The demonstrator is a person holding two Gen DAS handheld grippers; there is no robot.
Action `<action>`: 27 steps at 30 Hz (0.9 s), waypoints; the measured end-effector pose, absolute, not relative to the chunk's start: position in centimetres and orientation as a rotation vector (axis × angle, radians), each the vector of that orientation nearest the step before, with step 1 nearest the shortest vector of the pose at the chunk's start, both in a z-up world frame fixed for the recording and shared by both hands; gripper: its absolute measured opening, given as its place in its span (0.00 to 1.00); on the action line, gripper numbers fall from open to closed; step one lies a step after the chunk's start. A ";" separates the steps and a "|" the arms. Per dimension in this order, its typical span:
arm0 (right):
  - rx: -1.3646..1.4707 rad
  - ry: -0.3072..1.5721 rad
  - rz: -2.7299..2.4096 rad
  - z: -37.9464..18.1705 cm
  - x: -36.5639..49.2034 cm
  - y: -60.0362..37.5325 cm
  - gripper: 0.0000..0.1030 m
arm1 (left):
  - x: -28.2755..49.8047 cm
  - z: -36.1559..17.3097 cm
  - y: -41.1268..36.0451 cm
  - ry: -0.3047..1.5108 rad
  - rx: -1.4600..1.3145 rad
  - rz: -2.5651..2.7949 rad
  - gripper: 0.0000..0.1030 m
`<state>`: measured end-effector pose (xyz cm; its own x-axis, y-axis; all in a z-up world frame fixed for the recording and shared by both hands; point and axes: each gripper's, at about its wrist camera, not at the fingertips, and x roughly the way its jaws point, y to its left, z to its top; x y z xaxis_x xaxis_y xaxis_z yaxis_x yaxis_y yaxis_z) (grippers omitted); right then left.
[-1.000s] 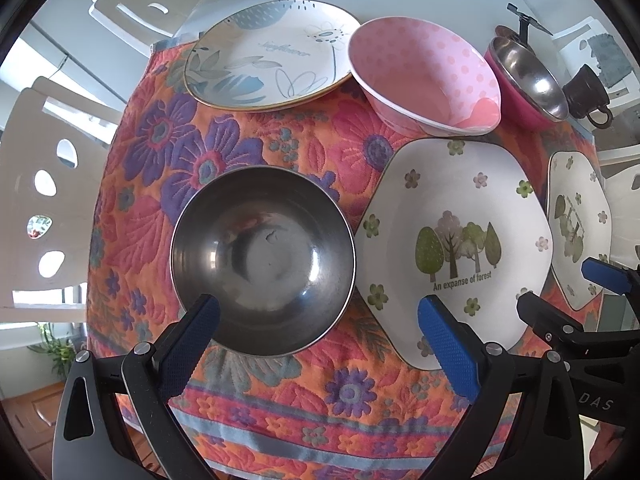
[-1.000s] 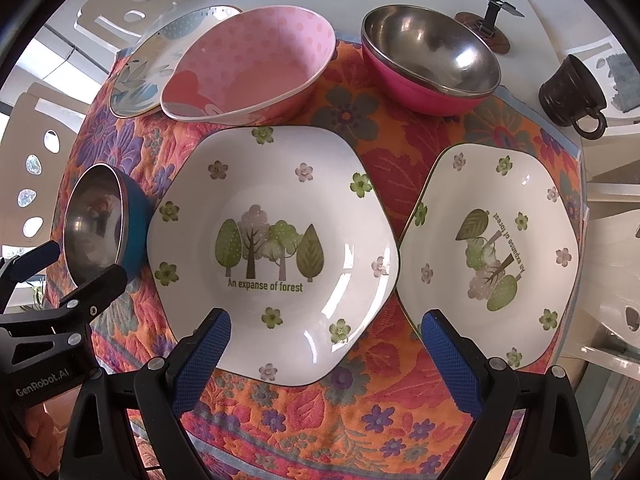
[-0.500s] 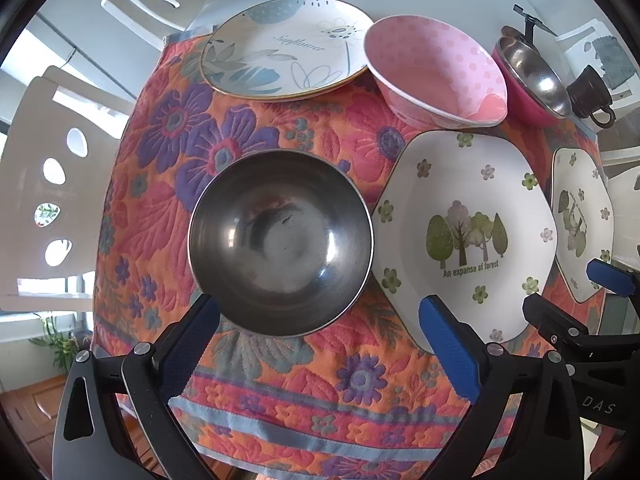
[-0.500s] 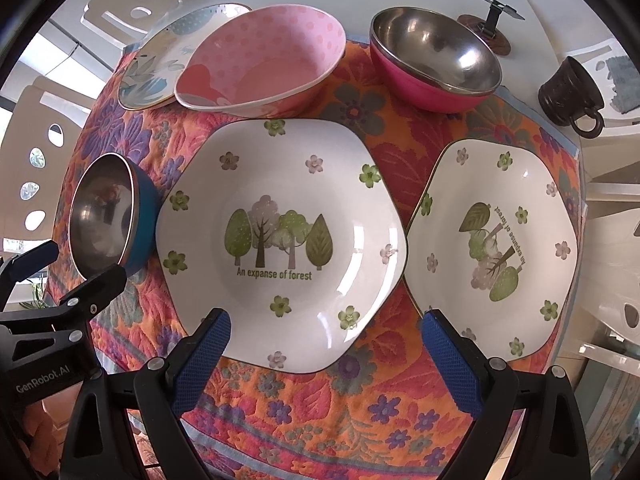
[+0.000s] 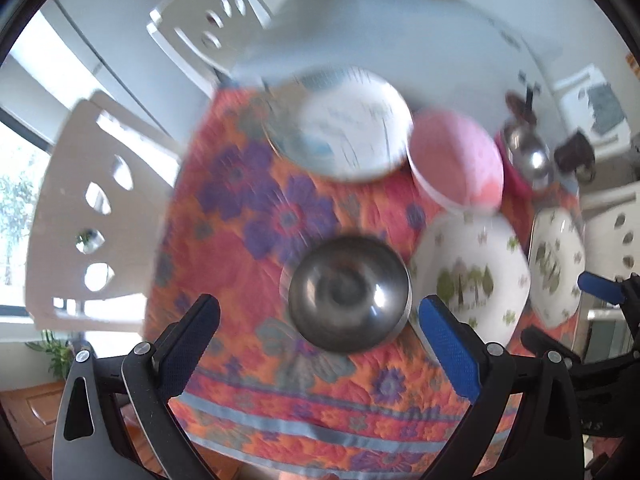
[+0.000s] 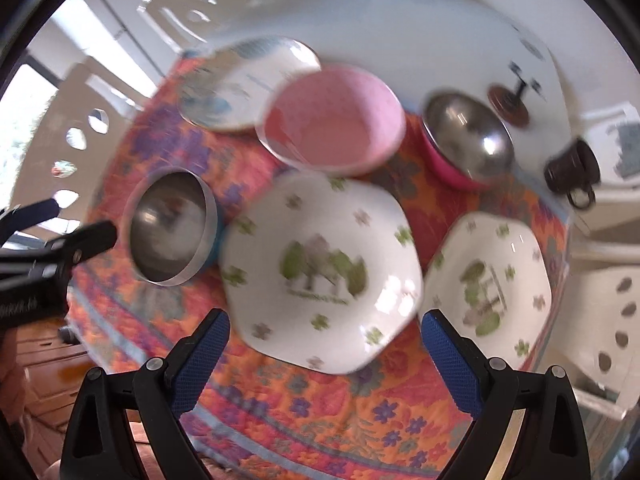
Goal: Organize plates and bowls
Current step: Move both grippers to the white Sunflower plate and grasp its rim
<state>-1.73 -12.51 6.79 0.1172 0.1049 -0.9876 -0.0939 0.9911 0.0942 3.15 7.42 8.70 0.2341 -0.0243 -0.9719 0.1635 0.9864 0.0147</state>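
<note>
A steel bowl with a blue outside [image 5: 349,292] [image 6: 172,227] sits on the floral mat, just ahead of my open, empty left gripper [image 5: 320,332]. A large hexagonal tree plate [image 6: 320,268] [image 5: 472,276] lies ahead of my open, empty right gripper [image 6: 324,344]. A smaller hexagonal plate [image 6: 486,276] lies to its right. Behind are a pink dotted bowl [image 6: 332,120] [image 5: 456,164], a round blue-leaf plate [image 6: 244,84] [image 5: 340,124] and a steel bowl with a pink outside [image 6: 466,140]. Both views are blurred.
The floral mat [image 5: 248,208] covers the near end of a white table [image 6: 380,20]. A dark mug [image 6: 572,168] and a small stand [image 6: 512,100] sit at the right rear. White chairs [image 5: 92,216] stand on the left and right [image 6: 612,320].
Both grippers have pulled back and up from the table, so all dishes look smaller and farther away. The dishes have not moved. Both grippers stay open.
</note>
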 end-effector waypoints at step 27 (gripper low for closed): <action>0.372 1.578 0.166 -7.1 26.3 -11.3 0.51 | 24.0 -7.9 12.7 1.472 -0.200 -0.091 0.61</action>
